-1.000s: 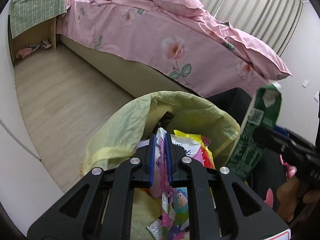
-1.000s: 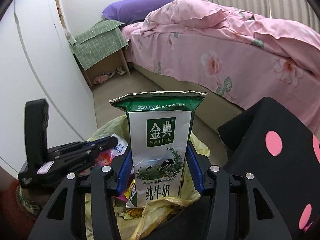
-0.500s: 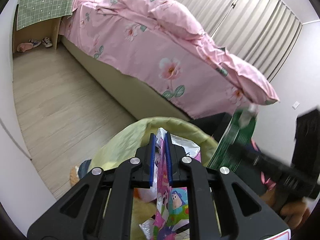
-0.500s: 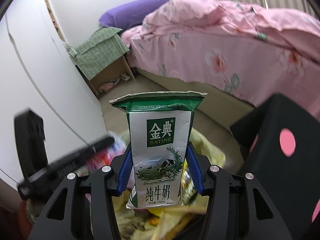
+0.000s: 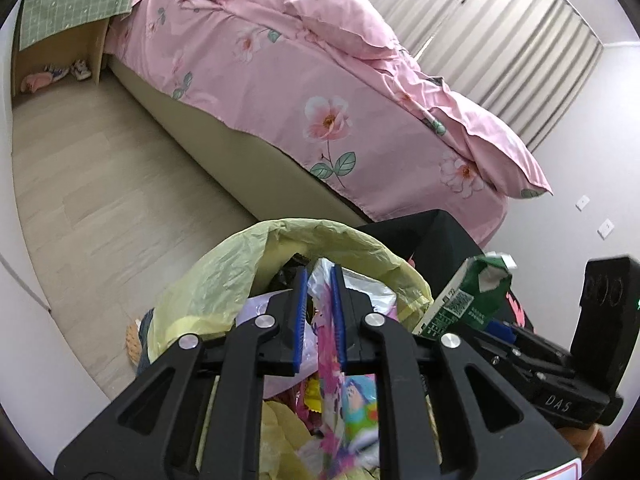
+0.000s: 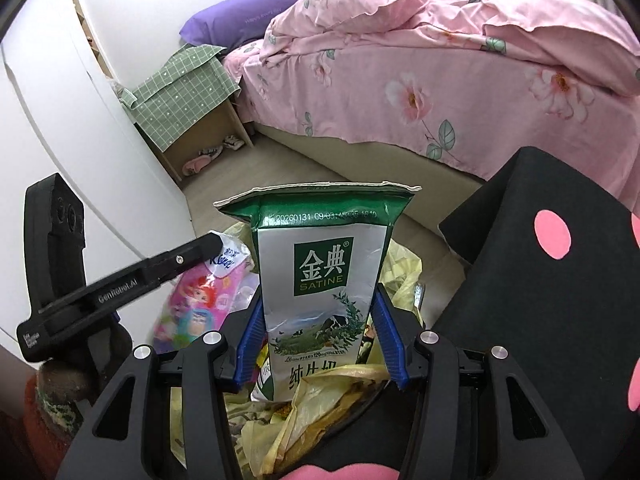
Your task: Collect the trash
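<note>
My left tongs (image 5: 320, 312) were pinched on a glossy pink cartoon-print plastic wrapper (image 5: 340, 392). My right tongs (image 6: 320, 336) clamped an upright green-and-silver creased milk carton (image 6: 320, 280). Both hovered over the crinkled yellow plastic trash bag (image 5: 224, 272), near the pink floral bed (image 5: 320, 92).

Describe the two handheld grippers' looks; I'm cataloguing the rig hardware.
Both the left gripper and the right gripper are matte black plastic, with angular cut-out linkages, round silver bolt heads and ridged blue finger pads. White lettering marks their sides: "GenRobot.AI" on the left, "DAS" on the right. No cables or sleeves are visible.
</note>
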